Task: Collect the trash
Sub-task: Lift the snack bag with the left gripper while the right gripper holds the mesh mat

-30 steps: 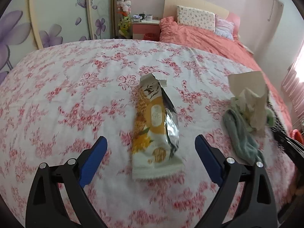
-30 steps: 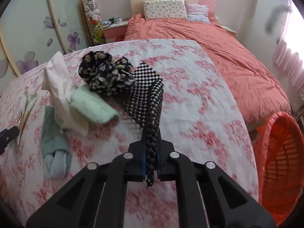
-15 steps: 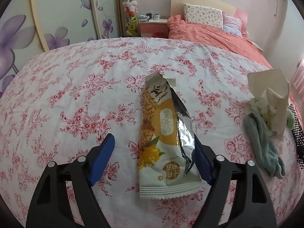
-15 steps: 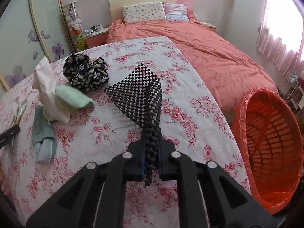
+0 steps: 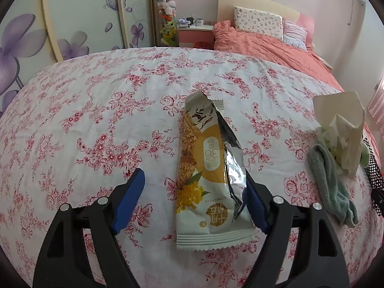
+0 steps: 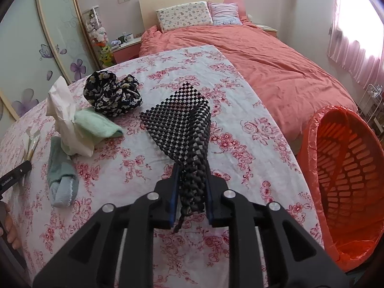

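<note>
An empty snack wrapper (image 5: 208, 172), white and orange with foil inside, lies on the floral tablecloth (image 5: 96, 110). My left gripper (image 5: 192, 199) is open with its blue pads on either side of the wrapper's lower half. My right gripper (image 6: 192, 192) is shut on a black mesh mat (image 6: 182, 124), held above the table. An orange trash basket (image 6: 348, 168) lined with an orange bag stands past the table's right edge, to the right of my right gripper.
A crumpled white paper (image 6: 64, 112), a mint green cloth (image 6: 96, 124), a teal sock (image 6: 60, 168) and a dark floral scrunchie (image 6: 112, 93) lie on the table's left part. A coral bed (image 6: 264, 60) stands behind.
My left gripper moved forward so its open pads now flank the wrapper. My right gripper carried the mesh mat rightward, bringing the orange basket more into view.
</note>
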`<state>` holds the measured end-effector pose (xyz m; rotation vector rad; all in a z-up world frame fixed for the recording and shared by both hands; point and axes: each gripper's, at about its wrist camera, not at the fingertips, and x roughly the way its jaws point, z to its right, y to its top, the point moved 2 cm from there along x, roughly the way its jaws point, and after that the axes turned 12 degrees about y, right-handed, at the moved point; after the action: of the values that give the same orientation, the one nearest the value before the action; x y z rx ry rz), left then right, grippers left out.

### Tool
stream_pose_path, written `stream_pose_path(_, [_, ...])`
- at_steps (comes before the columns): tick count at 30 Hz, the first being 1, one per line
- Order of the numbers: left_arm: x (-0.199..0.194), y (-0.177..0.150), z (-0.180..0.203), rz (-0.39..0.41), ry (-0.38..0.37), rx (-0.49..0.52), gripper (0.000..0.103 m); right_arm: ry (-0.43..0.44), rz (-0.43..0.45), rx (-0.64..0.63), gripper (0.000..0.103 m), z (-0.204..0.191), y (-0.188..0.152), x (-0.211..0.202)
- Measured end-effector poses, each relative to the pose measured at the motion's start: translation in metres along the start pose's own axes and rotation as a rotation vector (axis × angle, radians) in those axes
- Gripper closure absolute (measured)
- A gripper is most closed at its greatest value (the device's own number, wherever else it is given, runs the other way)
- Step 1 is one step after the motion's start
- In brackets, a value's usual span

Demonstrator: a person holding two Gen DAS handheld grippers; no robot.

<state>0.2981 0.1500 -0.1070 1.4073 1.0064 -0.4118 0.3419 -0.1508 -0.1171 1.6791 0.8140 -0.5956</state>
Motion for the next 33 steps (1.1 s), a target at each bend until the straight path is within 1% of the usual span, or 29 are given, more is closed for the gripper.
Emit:
stream_pose_path(3, [0.0002,-0.0002,-0.0001,-0.001,0.004,0.004,0.025,0.001,-0.003,-0.009,0.077,-0.0027,-0.0005,0.0005])
stream_pose_path(6, [0.0003,-0.0003,-0.0009,-0.001,0.005,0.005,0.025,-0.001,-0.004,-0.015,0.076,-0.0038,-0.0008,0.0003])
stream_pose_path(12, [0.0001,0.0000,-0.0023,0.001,-0.013,-0.012,0.024,0.015,0.000,-0.002,0.076,-0.0043,-0.0009,0.0000])
stream_pose_path(29, [-0.0001,-0.0001,-0.0053,0.003,-0.027,-0.033,0.024,0.076,0.015,0.044,0.076,0.0042,-0.0025,-0.0024])
stream_pose_path(30, [-0.0004,0.0000,-0.0058,0.004,-0.031,-0.034,0.026,0.075,0.015,0.043,0.076,0.0046,-0.0021,-0.0024])
stream_pose_path(31, [-0.0009,0.0004,-0.0058,0.010,-0.030,-0.028,0.035,0.073,0.016,0.041,0.076,0.0048,-0.0019,-0.0024])
stream_pose_path(32, [-0.0017,0.0006,-0.0049,0.015,-0.023,-0.014,0.042,0.069,0.016,0.038,0.078,0.0045,-0.0018,-0.0024])
stream_pose_path(33, [-0.0025,0.0006,-0.0040,0.019,-0.013,0.001,0.054,0.067,0.015,0.034,0.088,0.0037,-0.0014,-0.0023])
